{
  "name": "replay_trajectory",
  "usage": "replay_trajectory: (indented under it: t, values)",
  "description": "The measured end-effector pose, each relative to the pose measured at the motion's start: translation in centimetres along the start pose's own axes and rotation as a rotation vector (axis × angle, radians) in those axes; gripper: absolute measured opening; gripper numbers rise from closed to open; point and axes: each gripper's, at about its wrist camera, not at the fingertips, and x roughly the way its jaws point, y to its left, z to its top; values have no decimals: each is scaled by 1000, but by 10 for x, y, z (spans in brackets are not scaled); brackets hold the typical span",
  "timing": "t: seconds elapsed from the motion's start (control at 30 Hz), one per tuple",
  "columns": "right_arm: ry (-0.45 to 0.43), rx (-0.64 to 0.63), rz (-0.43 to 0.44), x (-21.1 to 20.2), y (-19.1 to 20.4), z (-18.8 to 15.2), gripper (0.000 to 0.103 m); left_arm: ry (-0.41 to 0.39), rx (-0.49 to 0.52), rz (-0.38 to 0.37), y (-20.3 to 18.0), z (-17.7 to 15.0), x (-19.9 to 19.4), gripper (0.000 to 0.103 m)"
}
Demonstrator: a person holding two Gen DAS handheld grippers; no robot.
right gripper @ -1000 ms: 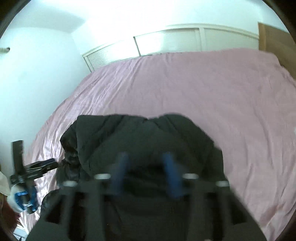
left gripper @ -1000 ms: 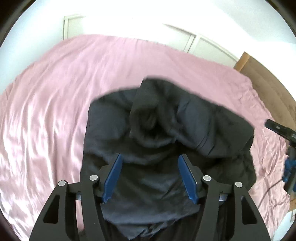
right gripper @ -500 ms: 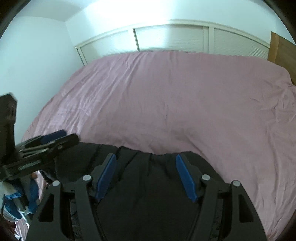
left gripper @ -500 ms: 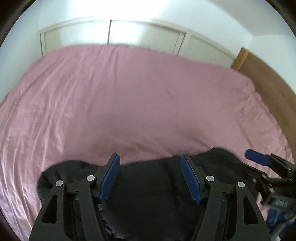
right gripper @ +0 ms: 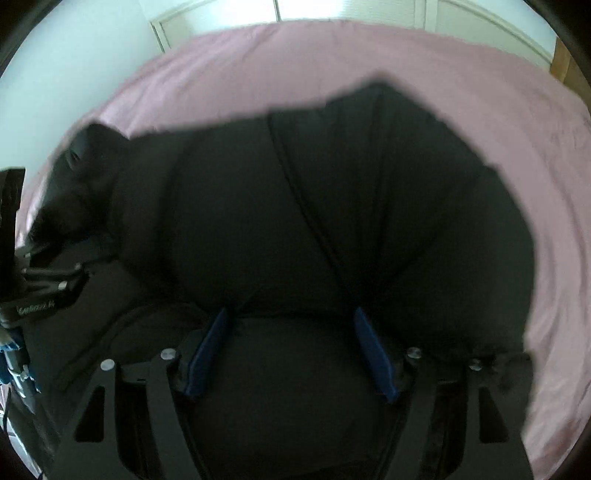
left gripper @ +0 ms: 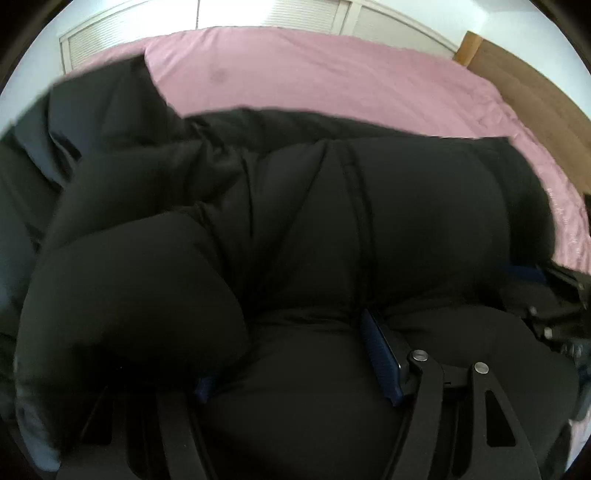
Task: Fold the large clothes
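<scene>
My left gripper (left gripper: pixel 295 362) has its jaws spread wide, and the black puffer jacket (left gripper: pixel 369 221) bulges up between them; only one blue pad (left gripper: pixel 380 362) shows clearly, the other being mostly buried under a puffy sleeve or fold. Whether the padding is truly pinched or just pressed against, I cannot tell, but the jaws are plainly not brought together. My right gripper (right gripper: pixel 291 347) is the same: both blue pads (right gripper: pixel 373 354) stand well apart with a quilted mound of the jacket swelling between them.

The jacket lies bunched on the pink bedsheet (left gripper: pixel 332 74), close to the near edge of the bed, its bulk filling most of both views. A central seam runs away from me over the body, and a sleeve or hood end trails off to the left. White panelled doors (right gripper: pixel 351 11) stand behind the bed.

I judge this an early step: getting the jacket laid out flat. Next I need firm holds on thin edges, not on the thick padding, then a pull outward to spread it.
</scene>
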Motion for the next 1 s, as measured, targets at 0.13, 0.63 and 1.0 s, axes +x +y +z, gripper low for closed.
replay_trajectory:
  t: [0.13,0.63,1.0]
  values:
    - [30,31,-29,21,-2,-6,70,27,16,41,-4,9,10,68]
    - [12,7,39,-53,-1,-16,72,-26,-30,125,1,36,-28,67]
    - [-5,10,30,-12,-2,7,78,-57,123,263,3,75,38,72]
